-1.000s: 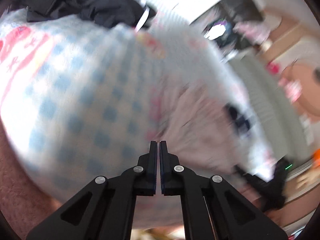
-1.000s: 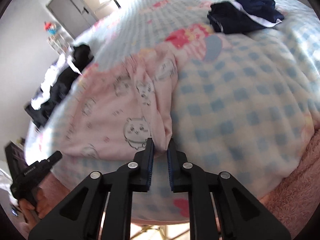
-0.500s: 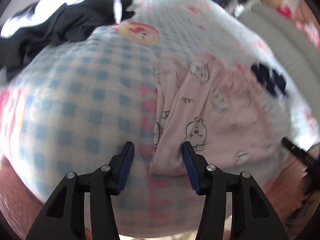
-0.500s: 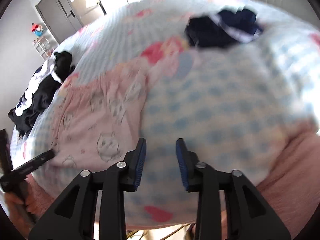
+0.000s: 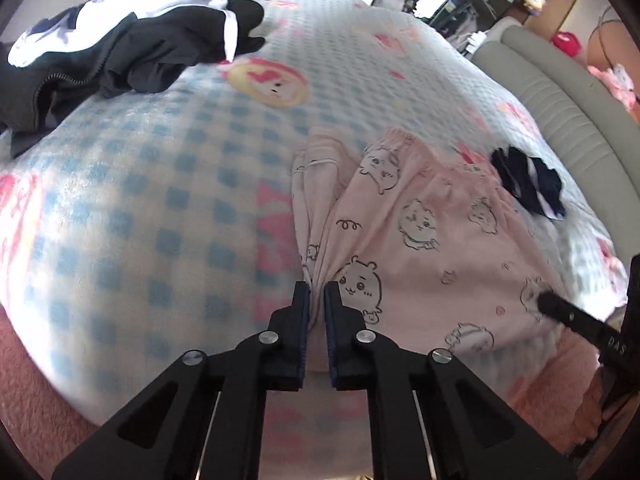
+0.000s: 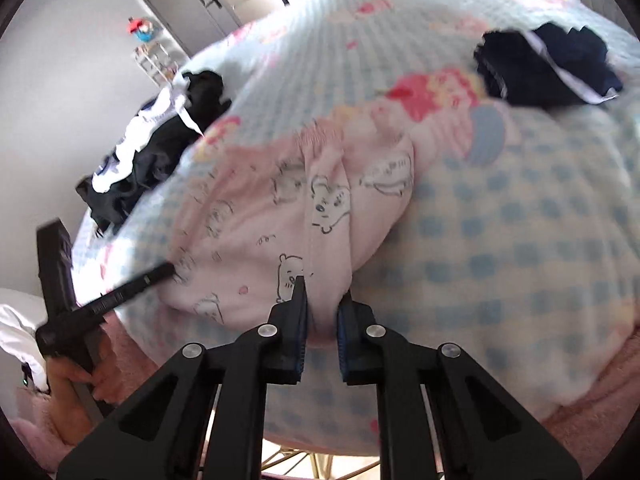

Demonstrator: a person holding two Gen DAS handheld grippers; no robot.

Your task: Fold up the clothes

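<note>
1. The left gripper [image 5: 316,294] is seen with its jaws drawn nearly together, a bunched fold at the near hem of the pink shorts [image 5: 420,232] pinched between them.
2. The right gripper [image 6: 322,300] is seen with its jaws narrowly parted, the other near corner of the pink shorts [image 6: 280,216] clamped in the gap.
3. The shorts are spread on the checked blanket [image 5: 132,208], extending ahead of both sets of jaws, with the gathered waistband at the far end. Cartoon animal prints are noted across the fabric.
4. In the left wrist view, the right gripper's finger [image 5: 560,308] is seen to the right of the jaws, touching the shorts' near edge.
5. In the right wrist view, the left gripper [image 6: 168,270] is seen to the left of the jaws, at the shorts' edge, held by a hand [image 6: 76,380].
6. A black and white clothes heap [image 5: 120,40] is noted far ahead and left of the left jaws.
7. A small navy garment [image 6: 548,68] lies far ahead and right of the right jaws, apart from the shorts.
8. No containers are visible; all garments lie directly on the blanket.
</note>
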